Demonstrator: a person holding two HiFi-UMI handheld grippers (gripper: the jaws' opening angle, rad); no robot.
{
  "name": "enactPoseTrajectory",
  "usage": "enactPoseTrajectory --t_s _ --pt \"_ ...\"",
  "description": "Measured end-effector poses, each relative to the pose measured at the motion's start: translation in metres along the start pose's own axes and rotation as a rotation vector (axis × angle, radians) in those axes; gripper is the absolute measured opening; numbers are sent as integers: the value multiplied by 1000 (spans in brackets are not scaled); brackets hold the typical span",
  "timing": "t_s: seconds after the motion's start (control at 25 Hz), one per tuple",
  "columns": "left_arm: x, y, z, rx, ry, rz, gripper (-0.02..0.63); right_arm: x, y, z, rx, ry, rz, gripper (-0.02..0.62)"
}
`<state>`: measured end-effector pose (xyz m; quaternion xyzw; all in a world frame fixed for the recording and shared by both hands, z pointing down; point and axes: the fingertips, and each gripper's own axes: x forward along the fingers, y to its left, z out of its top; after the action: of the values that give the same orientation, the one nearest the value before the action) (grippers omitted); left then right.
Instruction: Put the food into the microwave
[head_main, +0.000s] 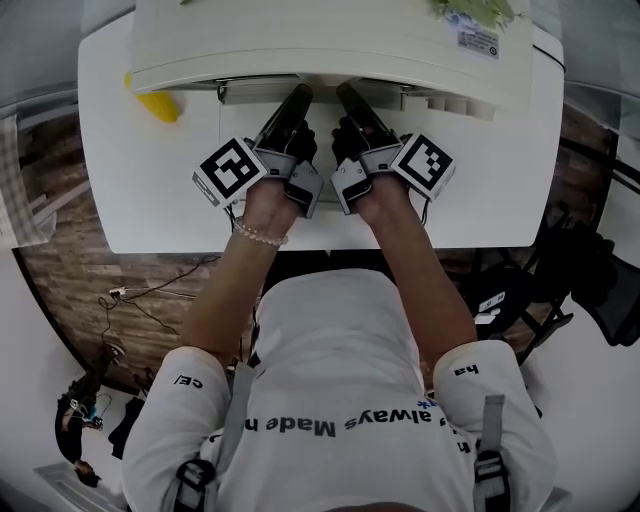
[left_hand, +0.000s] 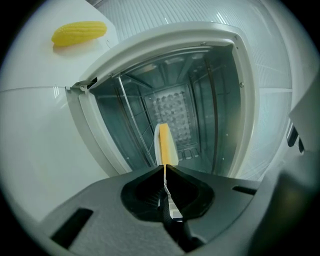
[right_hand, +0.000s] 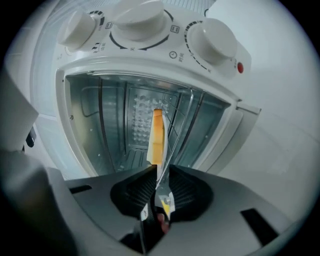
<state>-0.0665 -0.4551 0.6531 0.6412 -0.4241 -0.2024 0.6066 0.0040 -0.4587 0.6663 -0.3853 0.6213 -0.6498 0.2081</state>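
A white oven (head_main: 330, 40) stands open at the back of the white table (head_main: 150, 200); its bare metal cavity (left_hand: 200, 100) (right_hand: 110, 120) fills both gripper views. My left gripper (head_main: 298, 98) (left_hand: 164, 167) and right gripper (head_main: 348, 95) (right_hand: 159, 167) reach side by side into its mouth. Each is shut on a thin, flat yellow-and-white food item (left_hand: 164, 145) (right_hand: 156, 137), seen edge-on and pointing into the cavity. In the head view the item is hidden under the oven's top.
A yellow corn cob (head_main: 158, 103) (left_hand: 79, 33) lies on the table left of the oven. Three white knobs (right_hand: 137, 20) sit along the oven's control panel. Wire rack guides (left_hand: 130, 115) line the cavity walls. The person stands at the table's front edge.
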Motion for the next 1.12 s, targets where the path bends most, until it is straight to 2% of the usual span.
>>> enactPoseTrajectory --t_s 0.16,0.28,0.4,0.48,0.68,0.88,1.12 --pt "-10 -11 -1 33 18 -11 17 -13 6 2 -62 8 -17 57" --pt "-21 -23 -8 94 35 -11 17 -30 13 7 -133 16 -31 57" --pt "-35 -39 -16 165 47 -20 17 -49 30 13 -247 25 -22 52" --pt "-44 -57 -19 207 50 -64 17 -61 49 17 -327 27 -3 43" --pt "-68 -102 -22 390 60 -120 17 -84 98 25 -505 19 48 35" --pt "-91 -150 -26 571 34 -158 17 -113 143 26 -688 6 83 32" --pt "-114 -197 -25 695 -12 -193 17 -142 189 18 -904 -15 105 32"
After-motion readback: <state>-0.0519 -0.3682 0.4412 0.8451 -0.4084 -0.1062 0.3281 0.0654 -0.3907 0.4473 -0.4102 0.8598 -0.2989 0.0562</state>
